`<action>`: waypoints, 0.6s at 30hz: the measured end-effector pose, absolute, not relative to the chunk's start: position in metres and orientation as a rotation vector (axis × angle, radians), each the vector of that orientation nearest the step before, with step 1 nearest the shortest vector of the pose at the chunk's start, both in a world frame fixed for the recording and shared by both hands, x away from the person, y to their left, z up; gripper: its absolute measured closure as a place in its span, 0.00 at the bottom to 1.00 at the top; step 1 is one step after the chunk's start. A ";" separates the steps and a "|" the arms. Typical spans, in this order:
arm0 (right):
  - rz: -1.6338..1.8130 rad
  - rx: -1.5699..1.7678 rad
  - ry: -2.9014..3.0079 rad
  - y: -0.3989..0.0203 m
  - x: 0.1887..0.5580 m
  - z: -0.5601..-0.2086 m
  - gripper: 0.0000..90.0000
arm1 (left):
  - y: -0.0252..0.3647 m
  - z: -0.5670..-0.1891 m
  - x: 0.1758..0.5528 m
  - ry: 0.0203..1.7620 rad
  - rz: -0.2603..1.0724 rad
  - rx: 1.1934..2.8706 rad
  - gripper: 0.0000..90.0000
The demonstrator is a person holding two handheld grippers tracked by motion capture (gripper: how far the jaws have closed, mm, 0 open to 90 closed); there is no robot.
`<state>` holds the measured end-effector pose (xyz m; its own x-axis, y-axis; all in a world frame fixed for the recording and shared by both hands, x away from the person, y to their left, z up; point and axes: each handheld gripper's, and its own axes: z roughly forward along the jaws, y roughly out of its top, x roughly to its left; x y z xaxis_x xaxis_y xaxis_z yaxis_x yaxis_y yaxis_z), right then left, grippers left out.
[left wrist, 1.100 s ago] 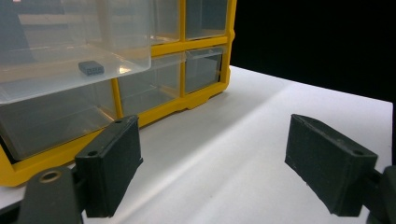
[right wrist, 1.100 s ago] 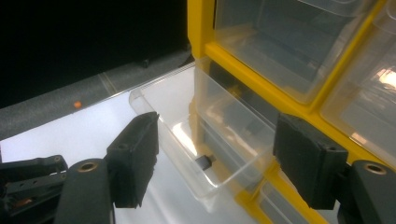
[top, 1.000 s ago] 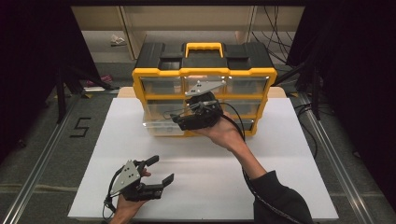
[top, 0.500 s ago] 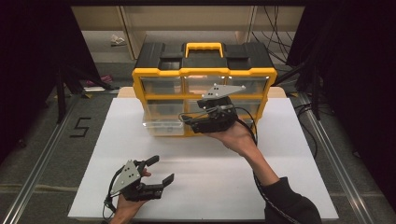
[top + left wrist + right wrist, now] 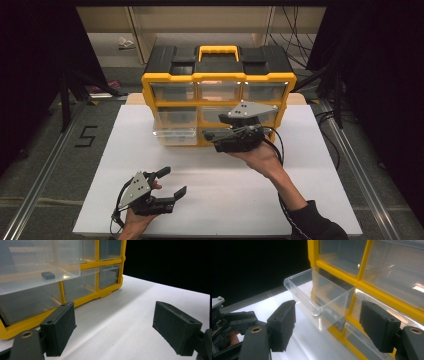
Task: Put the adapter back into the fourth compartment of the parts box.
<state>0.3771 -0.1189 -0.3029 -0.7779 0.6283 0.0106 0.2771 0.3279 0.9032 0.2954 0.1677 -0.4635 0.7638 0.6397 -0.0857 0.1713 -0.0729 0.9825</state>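
Nearest, the left gripper (image 5: 170,192) is rested low on the white table (image 5: 320,200), its fingers (image 5: 60,327) spread wide with nothing between them. Farther in, the right gripper (image 5: 212,135) is held level in front of the yellow organiser (image 5: 217,77), its fingers (image 5: 282,323) also set apart and empty.

Just beyond the right fingers a clear drawer (image 5: 322,305) is seen pulled out from the lower left of the organiser. A small dark part (image 5: 48,275) lies on the floor of that open drawer.

The step in hand is judged to be work at that open drawer. It would be done well if the fingers were squared to the drawer's front wall first, then closed gently.

The drawers are thin, glossy, see-through plastic, boxy with rounded rims; the frame is hard, smooth plastic; the finger pads are matte black blocks.
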 end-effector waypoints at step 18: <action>1.491 0.805 2.203 -0.140 0.359 -0.322 0.33 | 0.167 -0.464 0.296 0.660 0.436 1.631 0.20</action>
<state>0.3590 -0.1395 -0.3215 -0.7730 0.6340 0.0199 0.2540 0.2807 0.9256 0.2957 0.1674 -0.4639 0.7642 0.6393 -0.0855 0.1725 -0.0750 0.9821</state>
